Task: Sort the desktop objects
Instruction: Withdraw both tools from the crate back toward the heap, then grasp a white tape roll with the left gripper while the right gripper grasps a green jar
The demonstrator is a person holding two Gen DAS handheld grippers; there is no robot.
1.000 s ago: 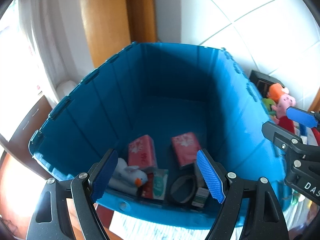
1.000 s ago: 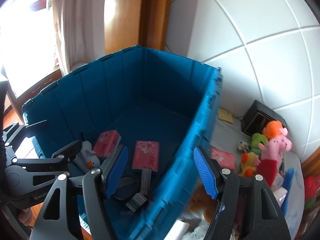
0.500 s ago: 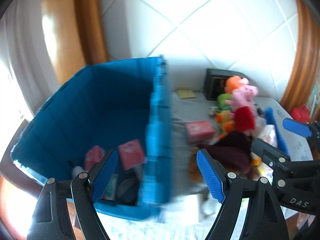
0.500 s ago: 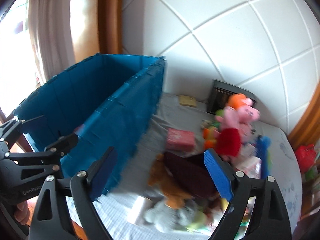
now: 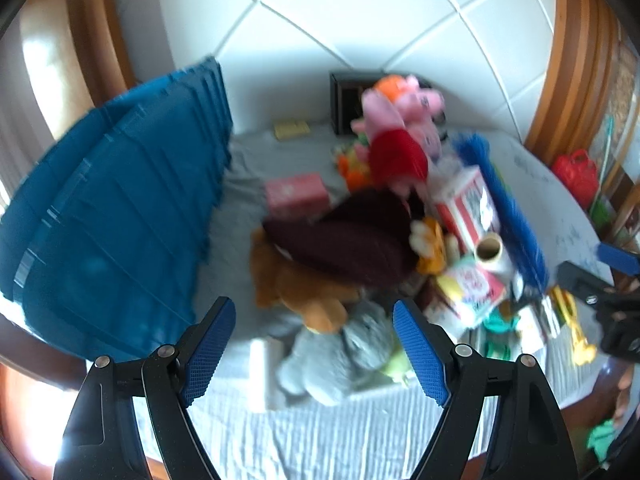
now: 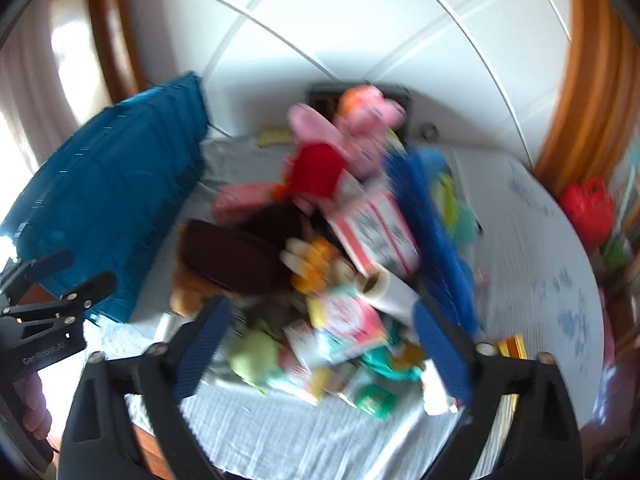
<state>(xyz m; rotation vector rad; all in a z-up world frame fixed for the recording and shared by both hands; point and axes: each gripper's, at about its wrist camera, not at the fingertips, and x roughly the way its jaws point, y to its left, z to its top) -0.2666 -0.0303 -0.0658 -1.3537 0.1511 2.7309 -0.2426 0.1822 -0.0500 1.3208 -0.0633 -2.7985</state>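
Both empty and spread: left claw (image 5: 314, 344), right claw (image 6: 320, 350). Heaped mid-worktop (image 5: 320, 432), right of the blue plastic crate (image 5: 112, 216): grey plush toy (image 5: 332, 356) nearest the left claw. Likely soft, light, squashy; best pinched across the body. Blurred, so details uncertain.

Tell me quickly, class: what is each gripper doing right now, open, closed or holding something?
Left gripper: open, holding nothing, above the pile of toys.
Right gripper: open, holding nothing, above the same pile.
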